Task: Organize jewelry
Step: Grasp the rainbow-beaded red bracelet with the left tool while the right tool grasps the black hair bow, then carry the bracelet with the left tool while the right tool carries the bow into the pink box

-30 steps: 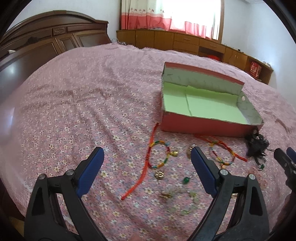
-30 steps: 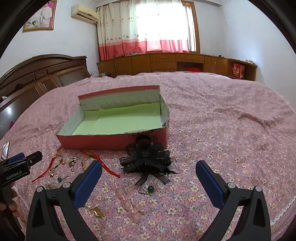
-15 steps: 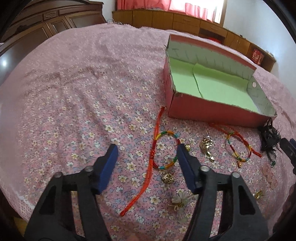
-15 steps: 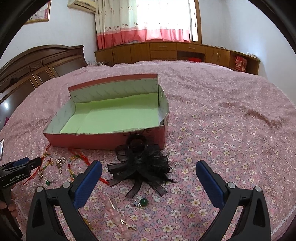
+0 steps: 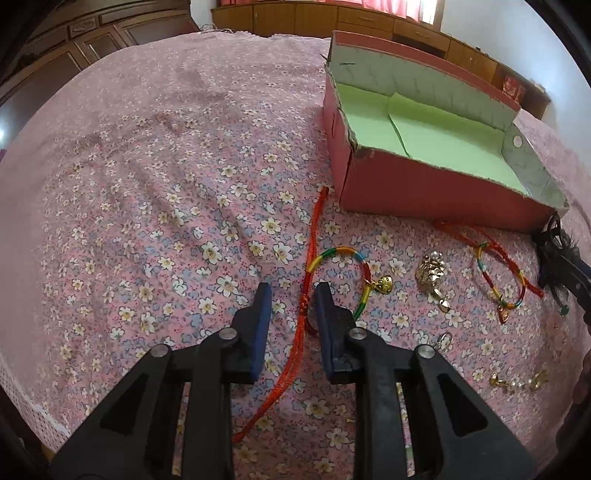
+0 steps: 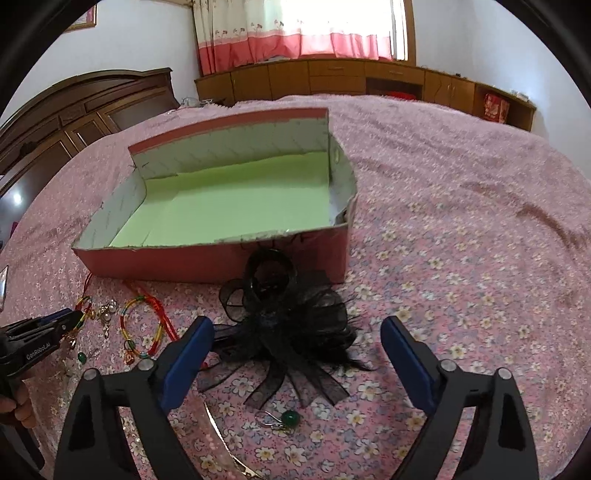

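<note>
Red cord bracelet (image 5: 308,280) lies between our narrowed, unclamped left tool (image 5: 291,295); our right tool (image 6: 297,330), spread wide, flanks the black bow (image 6: 284,317).

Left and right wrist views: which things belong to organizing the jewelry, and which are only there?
For the job:
- red cord bracelet
- second bracelet
- gold charm
- green earring
- black hair bow
- box

Only there:
- bedspread
- wooden cabinets
- curtains

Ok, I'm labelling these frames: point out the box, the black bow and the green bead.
box (image 6: 207,264): right wrist view, on its pink front wall.
black bow (image 6: 295,325): right wrist view, on the knot at its middle.
green bead (image 6: 290,418): right wrist view, on the round bead itself.
</note>
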Demonstrator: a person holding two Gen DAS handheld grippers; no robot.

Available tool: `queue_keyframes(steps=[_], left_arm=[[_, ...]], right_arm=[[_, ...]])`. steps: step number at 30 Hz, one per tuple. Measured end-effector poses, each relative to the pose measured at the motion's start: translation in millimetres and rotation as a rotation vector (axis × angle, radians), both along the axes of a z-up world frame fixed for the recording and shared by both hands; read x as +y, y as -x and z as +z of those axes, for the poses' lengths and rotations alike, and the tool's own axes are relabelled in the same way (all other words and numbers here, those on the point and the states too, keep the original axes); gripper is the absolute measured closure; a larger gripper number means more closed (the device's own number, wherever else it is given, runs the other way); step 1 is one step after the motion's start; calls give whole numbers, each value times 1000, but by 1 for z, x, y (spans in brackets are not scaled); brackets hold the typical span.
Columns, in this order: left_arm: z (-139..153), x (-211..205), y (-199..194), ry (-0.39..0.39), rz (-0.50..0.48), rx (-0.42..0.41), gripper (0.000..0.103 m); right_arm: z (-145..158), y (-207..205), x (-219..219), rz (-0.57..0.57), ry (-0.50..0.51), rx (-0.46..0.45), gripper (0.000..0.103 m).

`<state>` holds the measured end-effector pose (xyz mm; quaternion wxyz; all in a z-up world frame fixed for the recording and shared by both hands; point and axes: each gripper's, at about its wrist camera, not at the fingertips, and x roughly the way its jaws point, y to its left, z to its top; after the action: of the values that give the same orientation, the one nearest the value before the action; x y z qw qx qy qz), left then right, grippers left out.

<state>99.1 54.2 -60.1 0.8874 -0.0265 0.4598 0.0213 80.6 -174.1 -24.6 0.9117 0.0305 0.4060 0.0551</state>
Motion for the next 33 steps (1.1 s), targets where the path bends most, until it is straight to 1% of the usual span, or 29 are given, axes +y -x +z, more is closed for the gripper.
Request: queue_keyframes(steps=[1, 3, 4, 6, 7, 8, 9, 10, 11, 13, 16, 17, 20, 27, 33], left_arm=[[-2, -1, -1, -5, -4, -4, 87], [-4, -6, -2, -15, -11, -10, 88], [-8, -4, -5, -16, -14, -14, 89], [-9, -5, -5, -4, -17, -17, 94], [-5, -4, -4, 1, -18, -14, 96], [-2, -3, -3, -1, -18, -9, 102], [-2, -3, -3, 0, -20, -9, 103], [1, -5, 0, 0, -19, -10, 103], [2, -5, 2, 3, -18, -13, 103], [9, 1, 9, 19, -12, -18, 103], [19, 6, 18, 51, -8, -31, 103], [22, 6, 21, 55, -9, -38, 103], [34, 7, 31, 55, -17, -66, 103], [62, 5, 57, 61, -40, -127, 103], [81, 8, 61, 68, -57, -173, 103]], right_arm=[[-2, -2, 1, 5, -6, 10, 13], [-6, -5, 2, 16, -17, 26, 19], [-7, -7, 3, 20, -25, 31, 21], [-10, -10, 3, 22, -44, 51, 26], [-11, -11, 3, 19, -52, 56, 28], [-12, -11, 2, 12, -56, 61, 31], [-12, -11, 1, 4, -58, 62, 36], [-12, -11, 0, -4, -58, 66, 39], [-11, -11, -2, -6, -62, 69, 45], [-11, -10, -5, 0, -79, 80, 50], [-8, -4, -9, -1, -79, 73, 59], [-7, -3, -9, -4, -79, 73, 77], [-6, 1, -11, -13, -86, 76, 77], [2, 18, -14, -6, -99, 49, 80], [15, 29, -16, -1, -107, 14, 82]])
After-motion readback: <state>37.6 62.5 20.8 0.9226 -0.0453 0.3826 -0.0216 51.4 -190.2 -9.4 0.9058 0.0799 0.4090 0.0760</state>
